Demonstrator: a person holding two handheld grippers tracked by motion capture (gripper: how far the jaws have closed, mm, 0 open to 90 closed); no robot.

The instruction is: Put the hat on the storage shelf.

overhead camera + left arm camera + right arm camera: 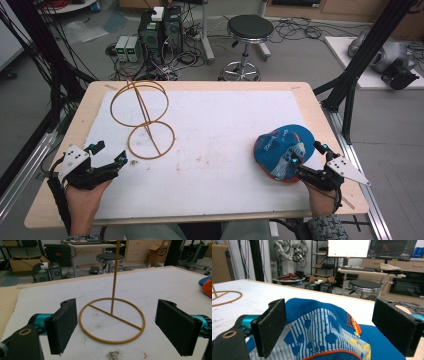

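Observation:
A yellow wire stand (145, 116) with a ring base, an upright rod and a ring top stands on the white mat at the left. Its base ring (111, 320) lies just ahead of my left gripper (109, 153), which is open and empty (122, 327). A blue cap (282, 151) with white stripes and orange trim lies on the mat at the right. My right gripper (308, 153) is open, its jaws spread at either side of the cap's near part (324, 332), not closed on it.
The white mat (215, 145) covers most of the wooden table (80, 115). A black frame post (350, 95) stands off the table's right edge. A stool (248, 30), computers and cables are on the floor beyond the far edge.

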